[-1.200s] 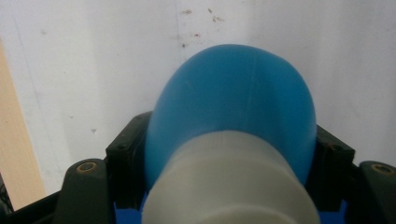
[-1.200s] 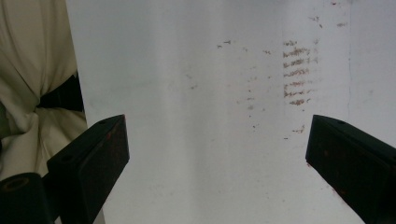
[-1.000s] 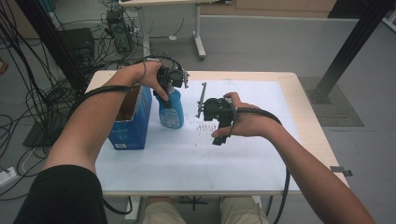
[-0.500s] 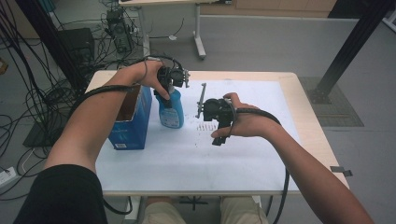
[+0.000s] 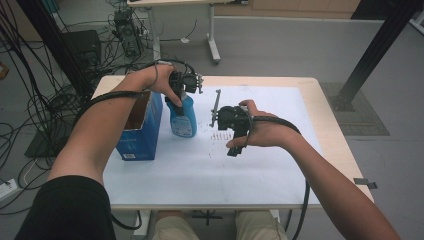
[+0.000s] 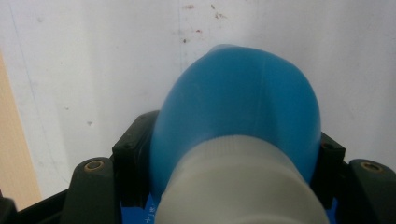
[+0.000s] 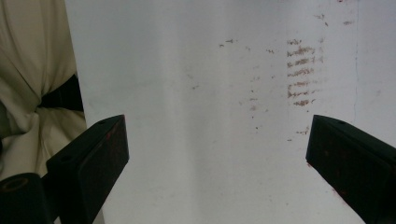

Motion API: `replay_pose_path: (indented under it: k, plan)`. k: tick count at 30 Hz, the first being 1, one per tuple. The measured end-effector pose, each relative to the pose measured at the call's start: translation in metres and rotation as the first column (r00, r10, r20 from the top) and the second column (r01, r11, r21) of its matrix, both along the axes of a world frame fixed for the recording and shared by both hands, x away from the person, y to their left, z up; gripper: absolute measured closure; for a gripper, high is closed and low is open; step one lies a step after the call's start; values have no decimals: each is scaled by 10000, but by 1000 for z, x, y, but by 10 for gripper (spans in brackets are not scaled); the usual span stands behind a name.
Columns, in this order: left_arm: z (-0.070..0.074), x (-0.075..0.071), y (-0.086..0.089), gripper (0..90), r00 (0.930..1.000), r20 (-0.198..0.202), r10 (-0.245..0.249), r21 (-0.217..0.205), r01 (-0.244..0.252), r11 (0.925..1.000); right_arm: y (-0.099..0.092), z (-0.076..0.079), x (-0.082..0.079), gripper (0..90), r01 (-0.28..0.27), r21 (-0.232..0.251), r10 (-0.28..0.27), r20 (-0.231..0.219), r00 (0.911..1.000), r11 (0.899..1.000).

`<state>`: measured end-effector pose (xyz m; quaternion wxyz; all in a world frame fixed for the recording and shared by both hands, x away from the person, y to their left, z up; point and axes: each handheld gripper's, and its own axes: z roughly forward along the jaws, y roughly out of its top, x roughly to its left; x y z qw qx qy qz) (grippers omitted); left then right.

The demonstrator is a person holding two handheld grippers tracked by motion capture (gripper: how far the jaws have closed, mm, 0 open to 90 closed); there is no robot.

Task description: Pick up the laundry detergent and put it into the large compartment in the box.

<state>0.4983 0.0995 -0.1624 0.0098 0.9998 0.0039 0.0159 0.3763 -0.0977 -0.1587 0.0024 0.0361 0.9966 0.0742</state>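
**Left tongs clamped on the blue bottle, right tongs spread over bare bench**

Far left on the bench (image 5: 165, 175) stood an open blue cardboard box (image 5: 142, 131), its long side running away from the person. Just beside it, on the white sheet, was the blue bottle (image 5: 182, 118), upright, and there the left tongs (image 5: 179, 95) were, coming down on it from above with the hand wrapped over the top. From the left gripper view the story was clear: the blue bottle (image 6: 243, 107) bulged between the two black jaws, its white cap (image 6: 240, 186) close to the lens, and the pads pressed against its sides low in the picture. A firm pinch on the bottle's upper part, no gap to speak of.

Moving right, a thin dark rod (image 5: 216, 106) lay on the sheet between the bottle and the other hand. Near it was a patch of small reddish-brown marks (image 7: 301, 74) on the white surface.

Further right, the right tongs (image 5: 235, 147) hung above the sheet, well apart from the bottle. In the right gripper view their jaws stood wide open, nothing between them but white bench.
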Motion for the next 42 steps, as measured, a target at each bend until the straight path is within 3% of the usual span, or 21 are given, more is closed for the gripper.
replay_pose_path:
  k: [42]
  plan:
    - [1, 5, 5, 360, 9997, -216, 95, -84, -97, 9999, 6, -4, 4, 58, -28, -89, 27, -89, 10000, 10000]
